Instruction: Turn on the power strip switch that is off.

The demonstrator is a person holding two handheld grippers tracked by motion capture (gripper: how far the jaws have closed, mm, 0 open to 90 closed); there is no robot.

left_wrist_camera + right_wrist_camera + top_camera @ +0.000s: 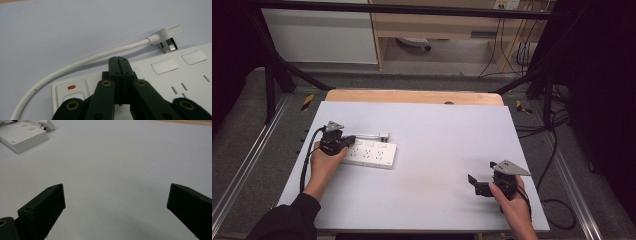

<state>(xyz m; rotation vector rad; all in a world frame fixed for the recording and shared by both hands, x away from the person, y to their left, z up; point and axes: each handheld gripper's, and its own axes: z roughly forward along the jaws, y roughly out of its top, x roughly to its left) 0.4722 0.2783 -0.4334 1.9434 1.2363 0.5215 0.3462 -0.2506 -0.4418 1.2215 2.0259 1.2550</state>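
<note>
Black linkage bars of the left gripper rise from the bottom of the left gripper view, and its two jaws stand pressed together with nothing between them. Their tips hang over the flat white plastic power strip, near the end that carries a rocker switch with a small red indicator; whether the tips touch the strip's top cannot be told. Just beyond the jaw tips, the strip's thick white round cable curves along the far edge of the strip and ends, ahead and to the right of the tips, in a white moulded plug whose metal pins point down at the table beside the strip.

From the high view, the left gripper sits in the person's left hand at the near-left end of the power strip, which lies flat on the pale grey tabletop, with the cable and plug lying just behind the strip.

Well apart from all this, the right gripper rests in the person's right hand toward the table's near-right side. Its jaws are spread wide with bare tabletop between them; in the right gripper view the power strip lies far ahead and off to the left of its jaws.
</note>
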